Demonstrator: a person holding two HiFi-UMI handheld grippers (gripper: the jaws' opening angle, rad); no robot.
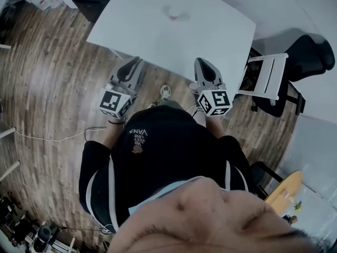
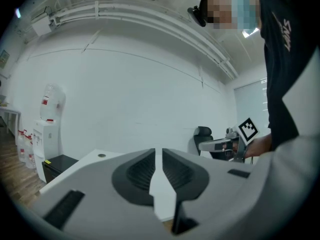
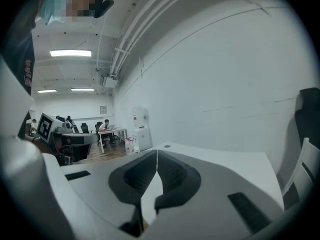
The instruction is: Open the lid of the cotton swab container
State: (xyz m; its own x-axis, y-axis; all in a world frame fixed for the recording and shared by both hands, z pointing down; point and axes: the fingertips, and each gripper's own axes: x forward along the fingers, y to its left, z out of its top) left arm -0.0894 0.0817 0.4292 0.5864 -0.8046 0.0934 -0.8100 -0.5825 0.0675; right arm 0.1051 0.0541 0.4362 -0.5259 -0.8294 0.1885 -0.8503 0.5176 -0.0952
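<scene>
1. The grey left gripper (image 1: 138, 60) and the grey right gripper (image 1: 202, 61) are held just short of the near edge of the white rectangular counter (image 1: 221, 36), above the brown wooden floor (image 1: 52, 62). Both pairs of jaws are pressed together, with nothing between them.
2. A small round pale container (image 1: 172, 16), blurred and only judged to be the cotton swab one, stands toward the counter's far edge, well apart from both grippers.
3. The reach is judged not yet begun. Both grippers should be carried forward and the jaws parted before arrival.
4. The body should be steadied by one gripper while the lid is raised by the other, lest the light container be tipped.
</scene>
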